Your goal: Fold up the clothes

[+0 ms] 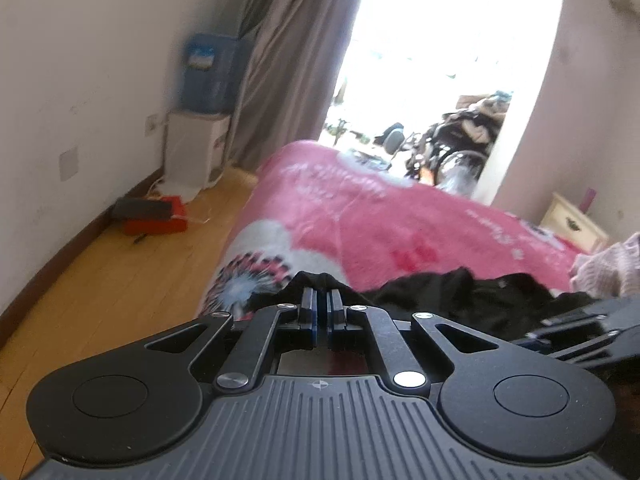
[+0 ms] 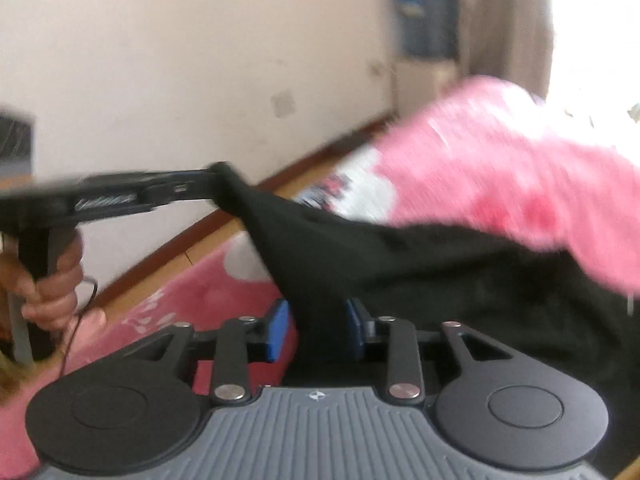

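Note:
A black garment (image 1: 460, 300) lies crumpled on the bed's pink patterned blanket (image 1: 360, 216). My left gripper (image 1: 322, 294) is shut on a bunched edge of it. From the right wrist view, the left gripper (image 2: 216, 176) lifts that corner, so the black garment (image 2: 400, 264) hangs taut down from it. A person's hand (image 2: 52, 280) grips the left gripper's handle. My right gripper (image 2: 318, 312) stands open, its blue pads (image 2: 280, 320) apart. A strip of the black cloth passes between them, with a gap showing on the left side.
A water dispenser (image 1: 200, 144) with a blue bottle stands by the wall, beside a grey curtain (image 1: 288, 60). A red box (image 1: 156, 220) lies on the wooden floor (image 1: 120, 300) left of the bed. A cream nightstand (image 1: 572, 220) and a pale knitted garment (image 1: 608, 268) are at the right.

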### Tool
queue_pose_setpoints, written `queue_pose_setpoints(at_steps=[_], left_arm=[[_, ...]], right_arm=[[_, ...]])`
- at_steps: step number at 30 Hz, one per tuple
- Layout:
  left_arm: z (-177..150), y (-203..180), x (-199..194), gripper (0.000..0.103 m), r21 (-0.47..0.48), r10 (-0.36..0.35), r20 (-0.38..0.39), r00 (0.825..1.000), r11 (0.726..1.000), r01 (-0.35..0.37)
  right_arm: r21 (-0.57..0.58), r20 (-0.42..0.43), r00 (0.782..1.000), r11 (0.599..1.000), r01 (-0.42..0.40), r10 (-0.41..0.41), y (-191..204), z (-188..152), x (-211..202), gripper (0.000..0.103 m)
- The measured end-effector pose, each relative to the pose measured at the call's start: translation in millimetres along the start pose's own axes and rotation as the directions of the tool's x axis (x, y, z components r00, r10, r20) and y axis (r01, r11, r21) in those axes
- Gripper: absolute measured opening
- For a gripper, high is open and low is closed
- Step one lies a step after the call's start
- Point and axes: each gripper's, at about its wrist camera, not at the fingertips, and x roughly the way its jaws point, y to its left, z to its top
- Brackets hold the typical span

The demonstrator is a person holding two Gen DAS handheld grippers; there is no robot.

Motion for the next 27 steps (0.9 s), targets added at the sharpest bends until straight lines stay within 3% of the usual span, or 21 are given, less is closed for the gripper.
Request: queue_pose_setpoints(at_steps=[5,6,7,8,10,13,16,18,21,22,23,24,25,27], left_arm=[[4,3,5,0.003,-0.048,-0.026,-0.021,0.999,0.999,0.025],[5,4,6,0.003,-0.060,-0.030,-0.023,0.999,0.998,0.029],[7,5,7,0.003,-0.069,-0.038,-0.019,0.999,0.997,0.036],[11,5,9,0.003,-0.073,-0.047,-0.012,0.999,0.996,0.046],[20,-1,15,0.003,-0.082,-0.080,0.002,0.997,0.993,0.080],[37,-27,26,0.003,-0.065,-0.154,0.049,0.987,0.985,0.157],[51,-67,33,0.002,-0.034,-0.267,0.086,0.960,0.962,0.271],[54,-98,34,0.003,-0.007,-0.362,0.079,0.929,0.931,0.364],[40,-147,34,0.004,0.061,-0.525,-0.040,0.850,0.848,0.526],[31,-161,34,0.005,0.094,-0.540,-0.094,0.836,0.831,0.548],[21,-174,34,0.013,0.127,-0.547,-0.148,0.824,0.816,0.564],[8,-184,32,0.024,0.162,-0.532,-0.194,0.824,0.811,0.561],[-4,-189,30,0.026,0.184,-0.512,-0.227,0.829,0.813,0.552],[-25,-184,25,0.027,0.168,-0.480,-0.283,0.830,0.828,0.536]], right_arm=[[-0.211,-0.001,0.991,0.969,0.132,-0.135,27,3,33,0.038],[-0.208,0.003,0.988,0.966,0.151,-0.154,24,2,36,0.036],[-0.190,0.009,0.987,0.969,0.160,-0.162,19,2,37,0.024],[-0.132,0.014,0.988,0.979,0.153,-0.152,10,2,34,0.015],[0.031,0.035,0.992,0.992,0.122,-0.124,-12,3,21,0.010],[0.266,0.079,0.993,0.962,0.066,-0.090,-47,-6,-5,0.007],[0.473,0.102,0.990,0.880,0.037,-0.096,-78,-36,-41,0.006],[0.607,0.077,0.992,0.794,0.035,-0.103,-98,-66,-62,0.007],[0.778,-0.042,0.996,0.622,0.086,-0.084,-130,-124,-80,0.011],[0.810,-0.074,0.994,0.576,0.109,-0.084,-138,-140,-87,0.011],[0.831,-0.100,0.991,0.540,0.133,-0.091,-145,-155,-94,0.011],[0.849,-0.126,0.987,0.504,0.158,-0.097,-152,-170,-102,0.011],[0.851,-0.139,0.984,0.495,0.177,-0.112,-156,-179,-111,0.011],[0.824,-0.146,0.977,0.527,0.208,-0.157,-160,-185,-128,0.012]])
